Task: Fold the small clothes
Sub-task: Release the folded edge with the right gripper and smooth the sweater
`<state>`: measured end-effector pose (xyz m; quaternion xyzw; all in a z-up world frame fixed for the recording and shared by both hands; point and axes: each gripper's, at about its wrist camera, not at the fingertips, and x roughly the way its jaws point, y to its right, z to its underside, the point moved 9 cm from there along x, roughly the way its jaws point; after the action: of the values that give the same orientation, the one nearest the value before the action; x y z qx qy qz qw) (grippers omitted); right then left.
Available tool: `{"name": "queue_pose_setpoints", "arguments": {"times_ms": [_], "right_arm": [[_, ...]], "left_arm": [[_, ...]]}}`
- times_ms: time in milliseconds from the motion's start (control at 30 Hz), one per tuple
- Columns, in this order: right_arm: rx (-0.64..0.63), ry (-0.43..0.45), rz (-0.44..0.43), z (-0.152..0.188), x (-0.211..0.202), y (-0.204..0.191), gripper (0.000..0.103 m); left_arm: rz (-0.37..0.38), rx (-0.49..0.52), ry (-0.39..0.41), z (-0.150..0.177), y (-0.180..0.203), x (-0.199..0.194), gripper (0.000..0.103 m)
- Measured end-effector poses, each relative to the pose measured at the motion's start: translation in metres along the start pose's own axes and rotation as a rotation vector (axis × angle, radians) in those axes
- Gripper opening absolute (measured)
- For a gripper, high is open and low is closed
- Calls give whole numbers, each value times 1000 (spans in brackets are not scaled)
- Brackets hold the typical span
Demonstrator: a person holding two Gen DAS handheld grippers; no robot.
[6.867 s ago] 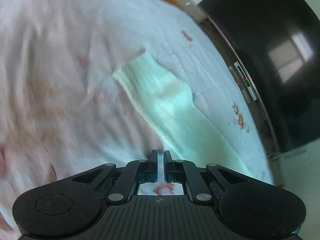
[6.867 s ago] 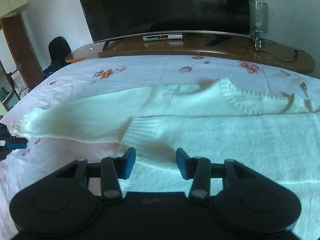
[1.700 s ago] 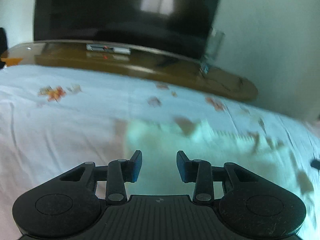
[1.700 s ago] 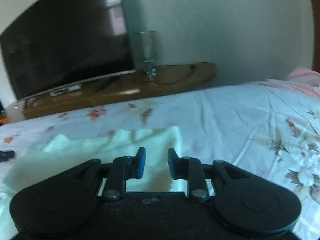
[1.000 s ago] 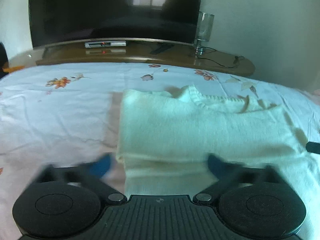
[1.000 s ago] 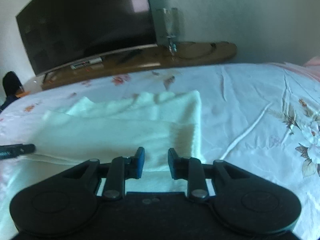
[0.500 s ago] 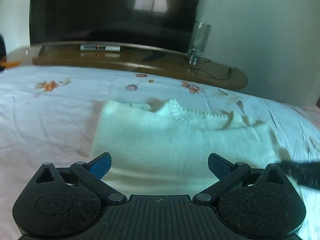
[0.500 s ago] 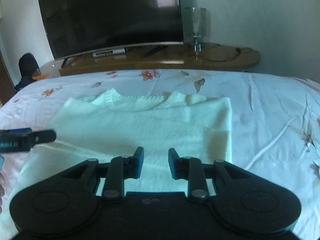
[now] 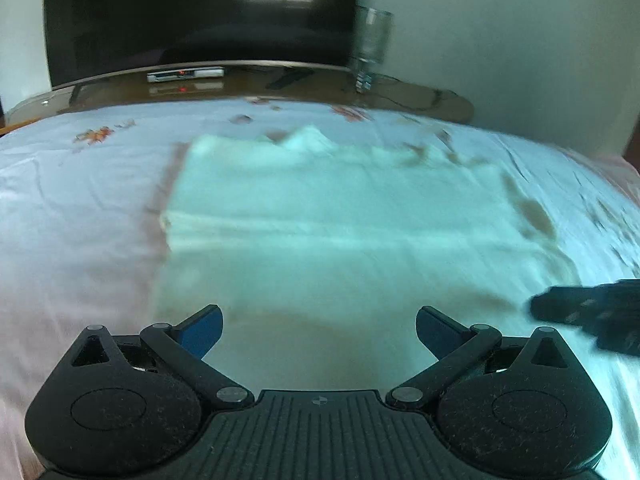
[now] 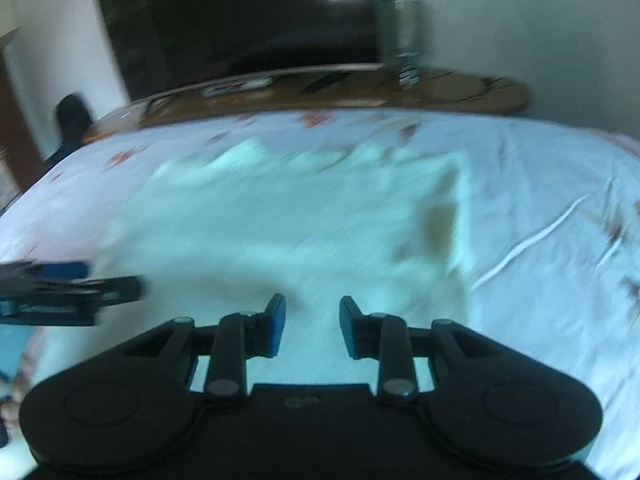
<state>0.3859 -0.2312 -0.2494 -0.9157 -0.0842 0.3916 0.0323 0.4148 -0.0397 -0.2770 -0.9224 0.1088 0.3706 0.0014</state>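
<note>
**Both grippers hover, released, over a folded sweater**

A floral bedsheet [image 9: 72, 208] fills the near and middle ground, with a dark TV [image 9: 192, 12] on a wooden console [image 9: 420, 96] along the far wall. A glass [image 9: 370, 44] stands on the console's right part. The pale sweater [image 9: 328, 216] lies flat on the sheet at centre, sleeves tucked in, collar toward the far side. The left gripper [image 9: 318, 330] sits over the sweater's near edge, jaws spread wide and holding nothing. The right gripper [image 10: 312, 322] is over the sweater's near right part, jaws parted by a narrower gap, also holding nothing. Each gripper shows blurred at the edge of the other's view.
</note>
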Motion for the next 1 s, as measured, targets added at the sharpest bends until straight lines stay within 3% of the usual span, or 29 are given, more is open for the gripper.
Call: {"name": "queue_pose_setpoints", "arguments": {"times_ms": [100, 133, 267, 333, 400, 567, 633, 800, 900, 1000], "right_arm": [[-59, -39, -28, 25, -4, -21, 30], [-93, -59, -4, 35, -1, -20, 30], [-133, -42, 62, 43, -18, 4, 29], [-91, -45, 90, 44, -33, 16, 33], [-16, -16, 9, 48, -57, 9, 32], [-51, -39, -58, 87, -85, -35, 31], [-90, -62, -22, 107, -85, -42, 32], [-102, -59, 139, 126, -101, -21, 32], [-39, -43, 126, 129, -128, -27, 37], [-54, -55, 157, 145, -143, -37, 57]], "left_arm": [[-46, 20, -58, 24, 0, 1, 103], [-59, 24, -43, 28, -5, -1, 103], [-133, -27, -59, 45, -36, -31, 103], [-128, -64, -71, 51, -42, -50, 103], [-111, -59, -57, 59, -39, -71, 103], [-68, 15, -111, 106, -29, -87, 103], [-69, 85, -62, 115, -31, -92, 103], [-76, 42, -102, 123, -57, -118, 103], [-56, 7, -68, 130, -64, -143, 103], [-67, 57, -56, 138, -65, -159, 103]]}}
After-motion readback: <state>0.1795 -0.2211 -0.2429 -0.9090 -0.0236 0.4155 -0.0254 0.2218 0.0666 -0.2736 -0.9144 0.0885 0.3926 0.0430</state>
